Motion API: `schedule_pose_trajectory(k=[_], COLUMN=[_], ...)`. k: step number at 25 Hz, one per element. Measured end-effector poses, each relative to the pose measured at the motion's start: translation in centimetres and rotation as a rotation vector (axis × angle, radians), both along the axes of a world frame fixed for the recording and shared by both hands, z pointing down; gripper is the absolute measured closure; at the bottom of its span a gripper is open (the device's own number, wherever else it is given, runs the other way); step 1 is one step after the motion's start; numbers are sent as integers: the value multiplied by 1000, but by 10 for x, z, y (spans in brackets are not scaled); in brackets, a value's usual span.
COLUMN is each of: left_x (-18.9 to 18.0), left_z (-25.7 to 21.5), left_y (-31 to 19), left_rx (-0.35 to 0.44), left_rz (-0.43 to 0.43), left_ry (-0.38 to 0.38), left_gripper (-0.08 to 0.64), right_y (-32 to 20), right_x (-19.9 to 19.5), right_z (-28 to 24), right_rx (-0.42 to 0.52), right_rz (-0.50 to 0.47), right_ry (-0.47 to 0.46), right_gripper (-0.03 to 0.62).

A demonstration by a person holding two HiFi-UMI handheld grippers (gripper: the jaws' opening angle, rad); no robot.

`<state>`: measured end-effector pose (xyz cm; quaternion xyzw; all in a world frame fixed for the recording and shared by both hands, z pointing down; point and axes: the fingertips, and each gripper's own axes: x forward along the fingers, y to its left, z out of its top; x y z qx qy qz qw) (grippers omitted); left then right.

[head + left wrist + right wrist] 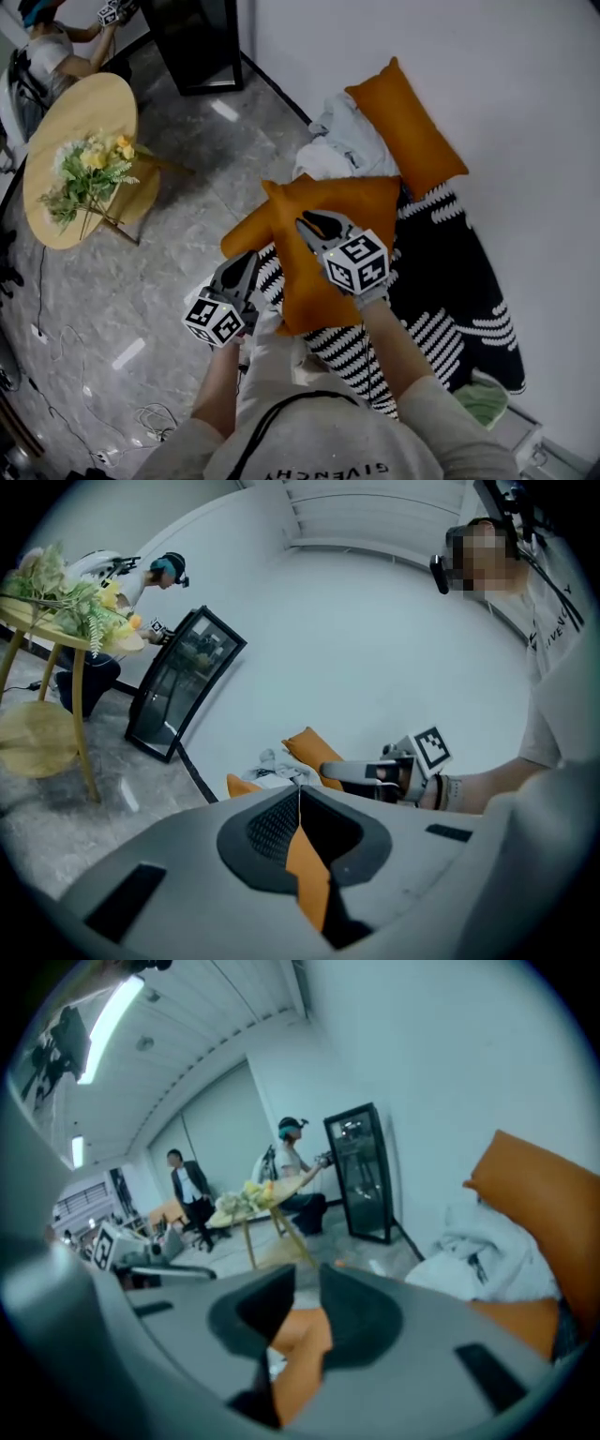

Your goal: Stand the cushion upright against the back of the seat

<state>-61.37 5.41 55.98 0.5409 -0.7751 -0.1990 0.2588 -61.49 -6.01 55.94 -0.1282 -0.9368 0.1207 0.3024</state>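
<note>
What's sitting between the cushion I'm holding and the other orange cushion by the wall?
A crumpled white garment lies between the held cushion and the far cushion, clearest in the head view.

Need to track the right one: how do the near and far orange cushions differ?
The near cushion is pinched in the left gripper; no gripper touches the far cushion. The near cushion is creased over the striped cover; the far cushion looks smooth by the wall, beyond the white clothes. Both are orange.
</note>
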Motion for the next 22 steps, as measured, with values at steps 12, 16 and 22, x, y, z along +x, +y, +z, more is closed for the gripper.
schedule_pose_trajectory(k=[12,16,22], left_x=[-21,-33,-40], left_z=[40,46,45], left_y=[6,9,15], left_rx=[-50,-52,-51], left_rz=[34,13,-15], left_ry=[29,31,19], left_gripper=[535,535,535], right_y=[4,3,3], right_x=[-101,-111,-98], right_z=[99,124,144], right_rx=[192,239,352], right_rz=[-142,-202,-276], right_ry=[346,485,610], right_gripper=[321,302,405])
